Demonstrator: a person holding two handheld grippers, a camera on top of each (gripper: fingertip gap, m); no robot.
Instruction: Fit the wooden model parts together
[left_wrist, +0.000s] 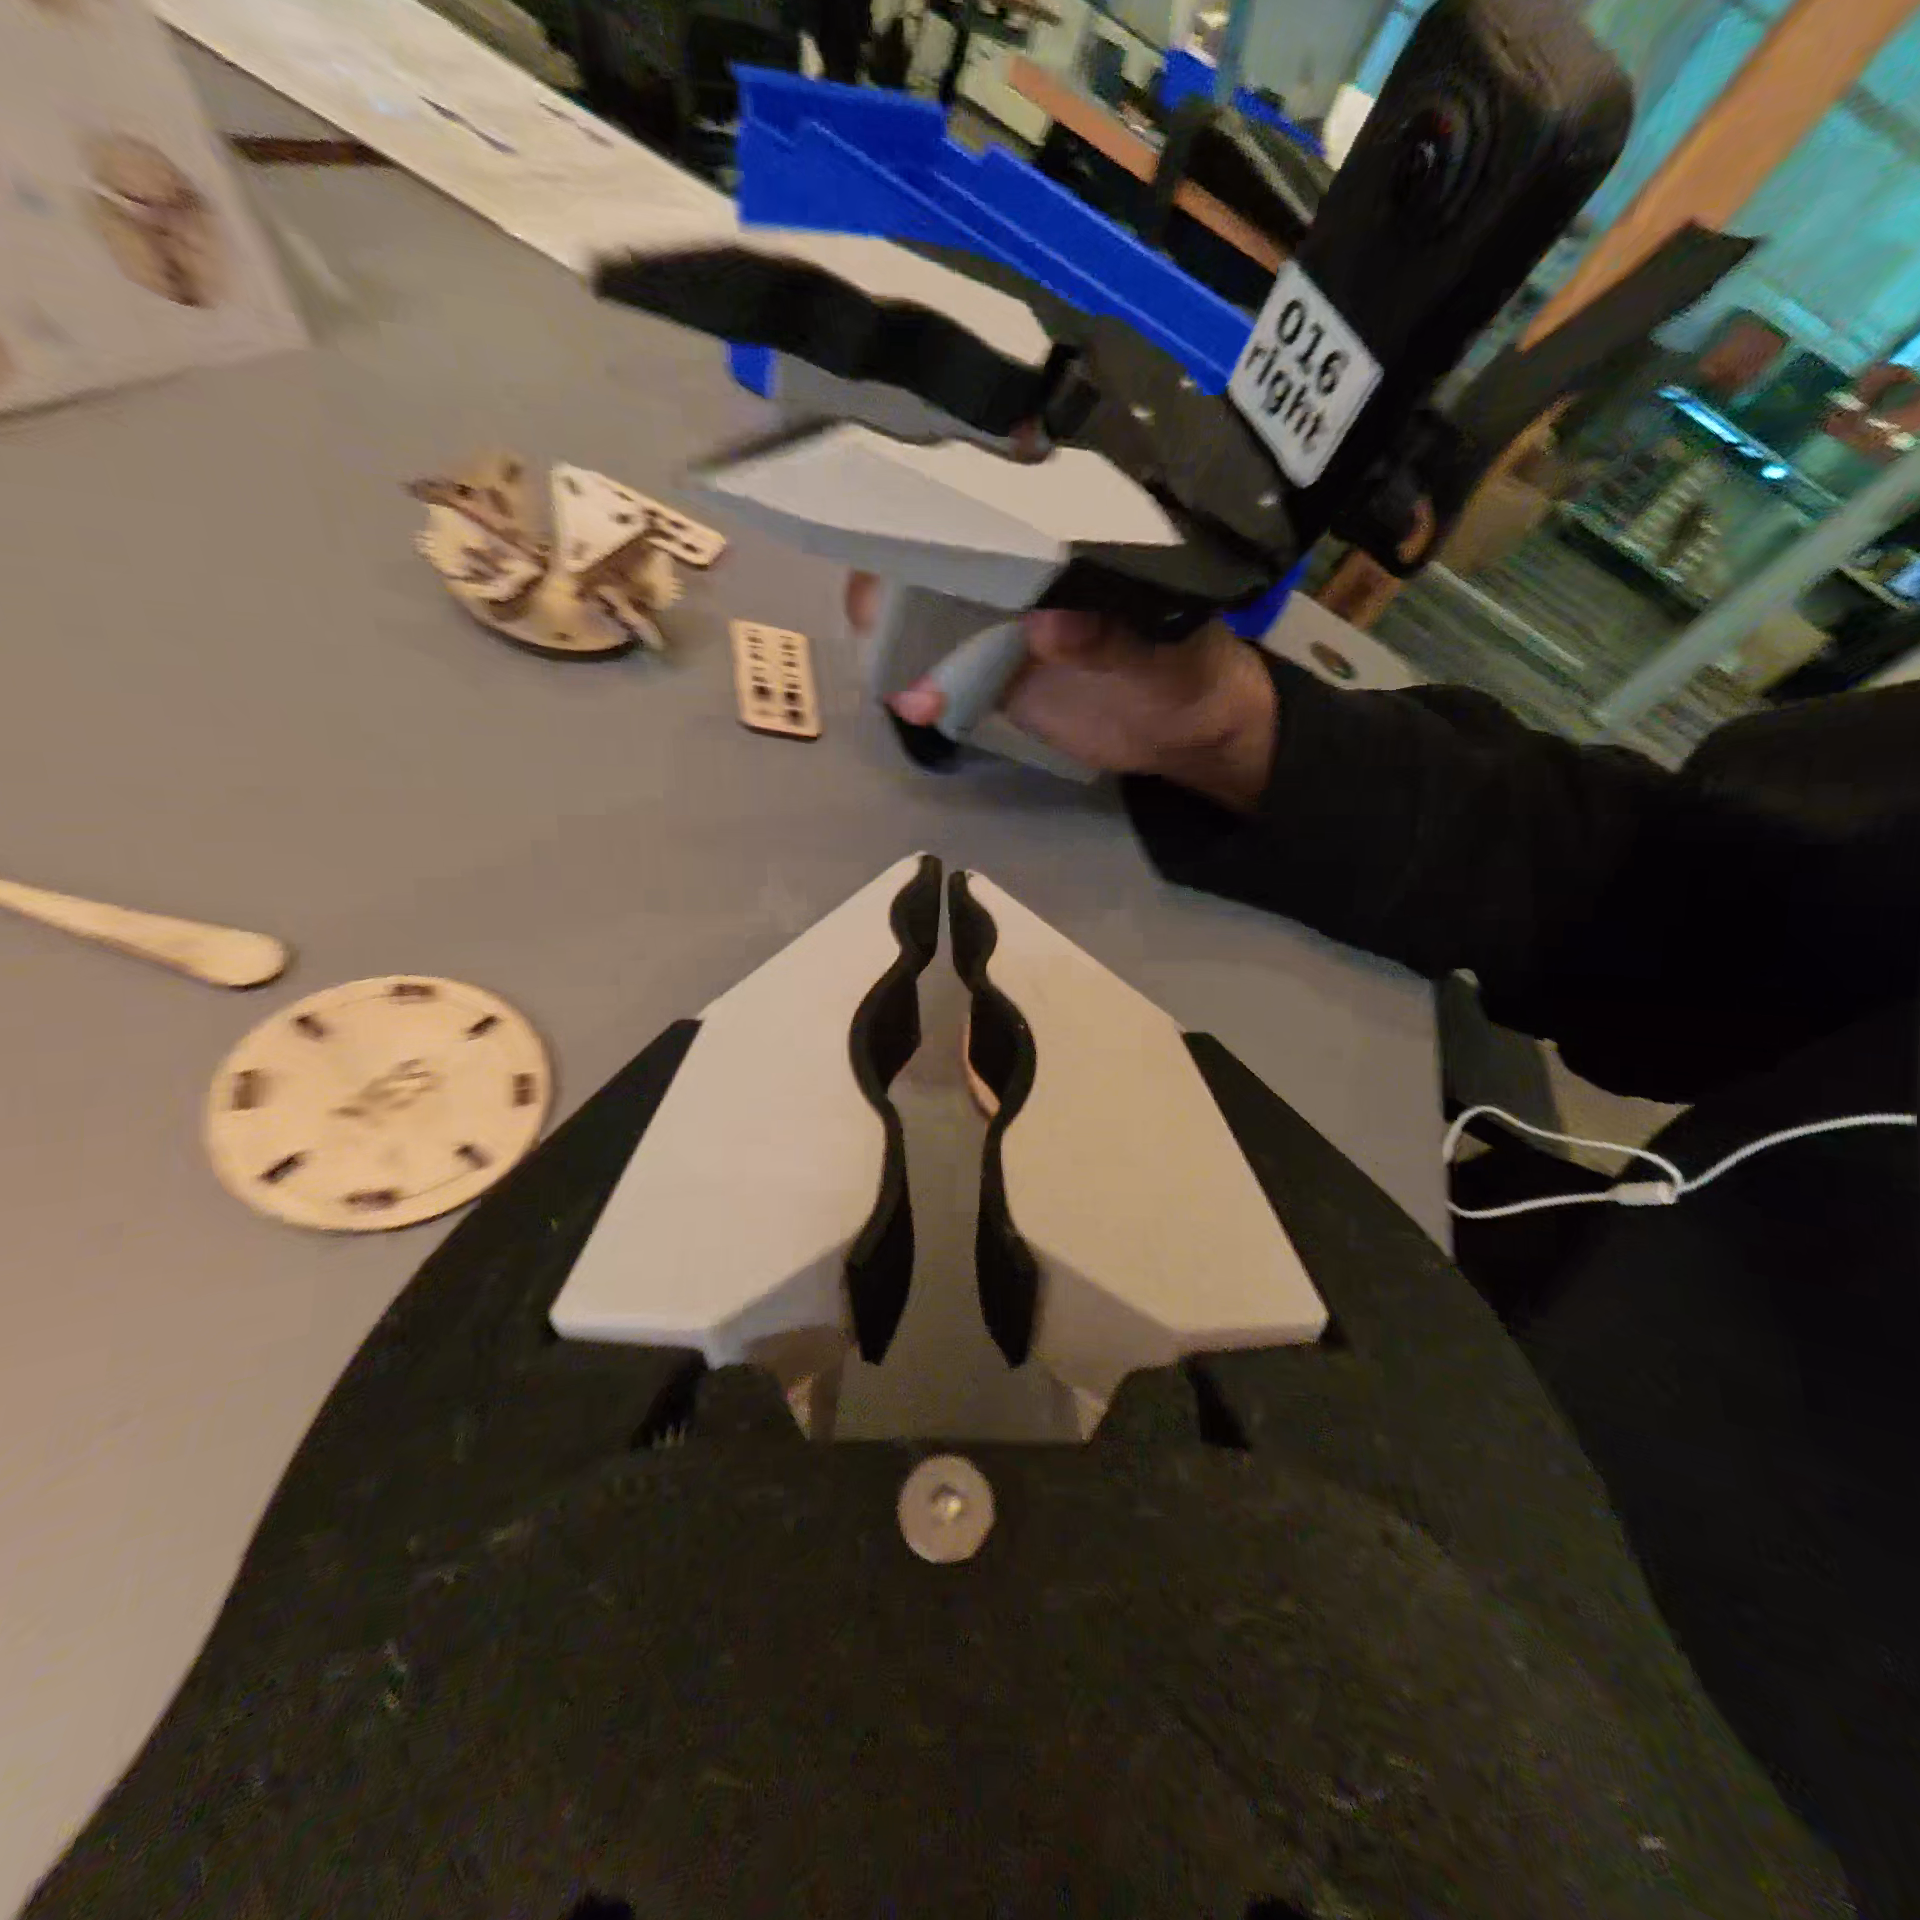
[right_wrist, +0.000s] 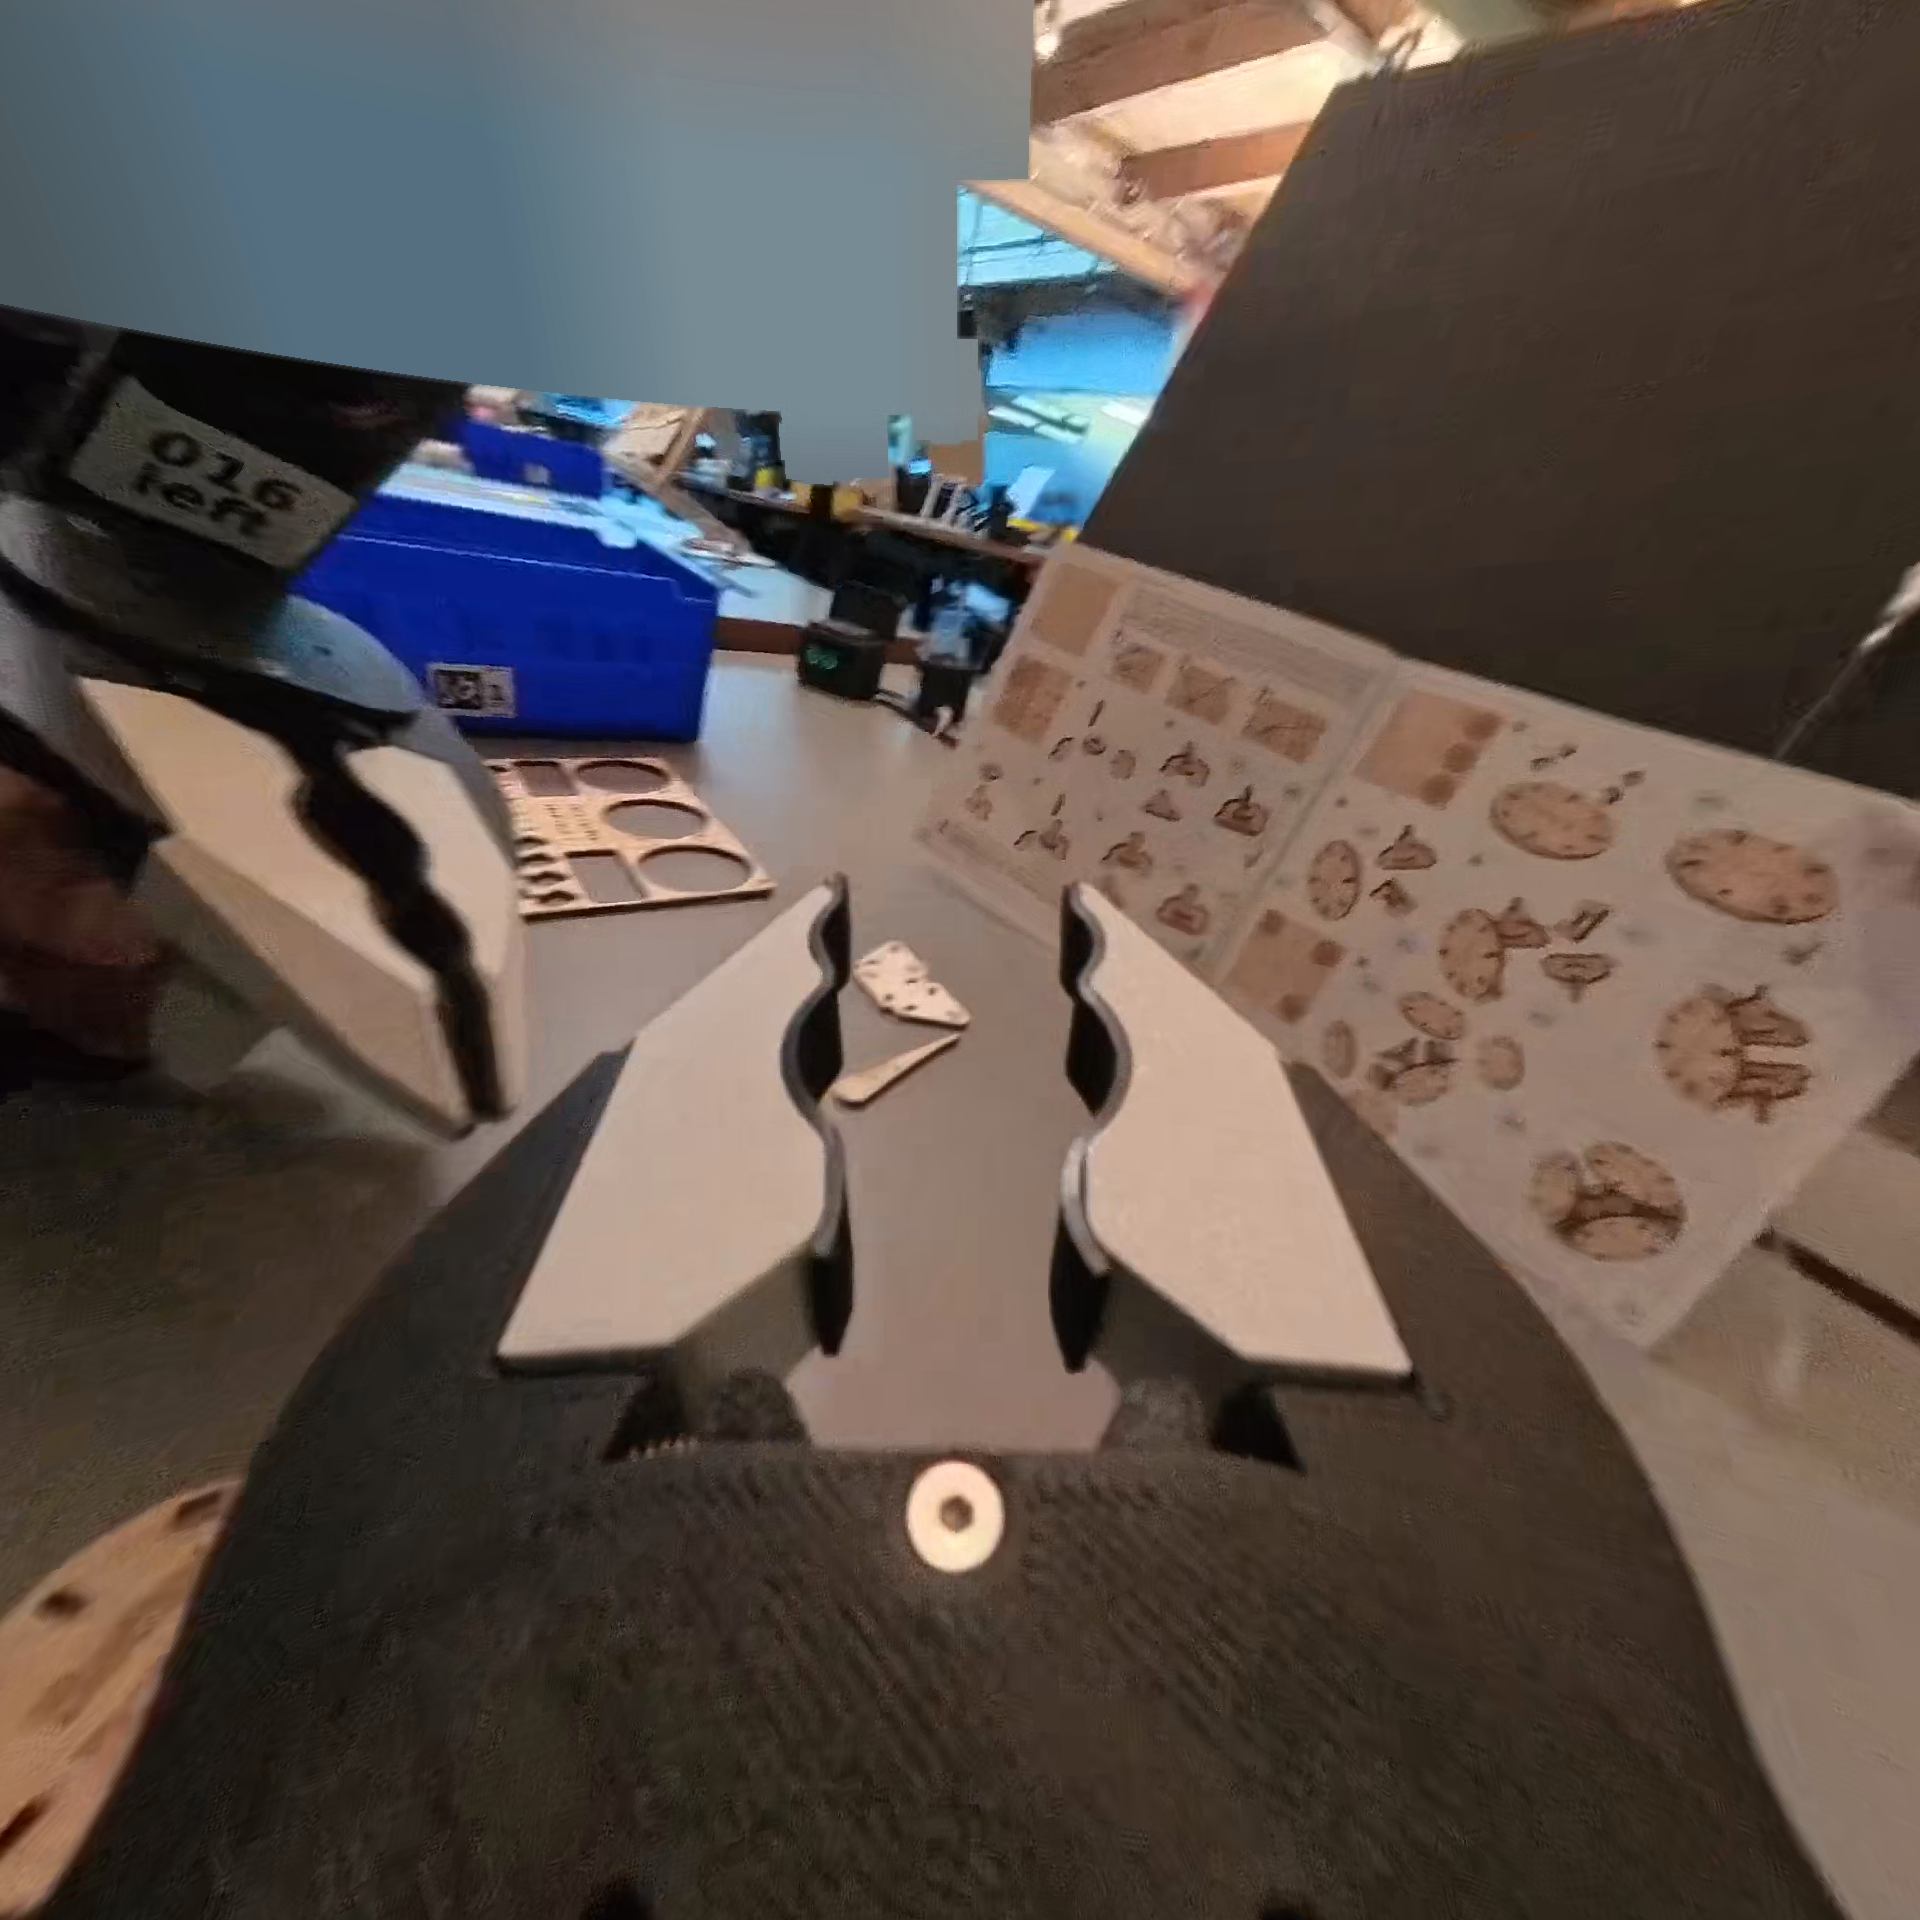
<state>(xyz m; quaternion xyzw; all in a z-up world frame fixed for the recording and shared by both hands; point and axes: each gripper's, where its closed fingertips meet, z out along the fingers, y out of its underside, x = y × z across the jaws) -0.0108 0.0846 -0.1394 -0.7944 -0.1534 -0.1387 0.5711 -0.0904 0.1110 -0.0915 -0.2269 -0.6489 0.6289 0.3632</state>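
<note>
We see left gripper (left_wrist: 943, 873) pinched together near the slotted wooden disc (left_wrist: 379, 1101) | right gripper (right_wrist: 956, 904) spread wide, gripping nothing, above the holed wooden plate (right_wrist: 912, 987) and wooden sliver (right_wrist: 894, 1070) | part-built wooden assembly (left_wrist: 551, 561) stands farther left on the table (left_wrist: 468, 810)

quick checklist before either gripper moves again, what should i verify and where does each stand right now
1. Left gripper shut: ok, its black pads meet at the tips.
2. Left grasp bare: cannot tell, a tan sliver shows low between the pads.
3. Right gripper open: ok, wide gap between its fingers.
4. Nothing in the right grasp: ok, the pale perforated wooden plate and pointed wooden sliver lie on the grey table beyond the fingers.
5. Round slotted wooden disc flat on the table: ok.
6. Grippers apart from each other: ok.
</note>
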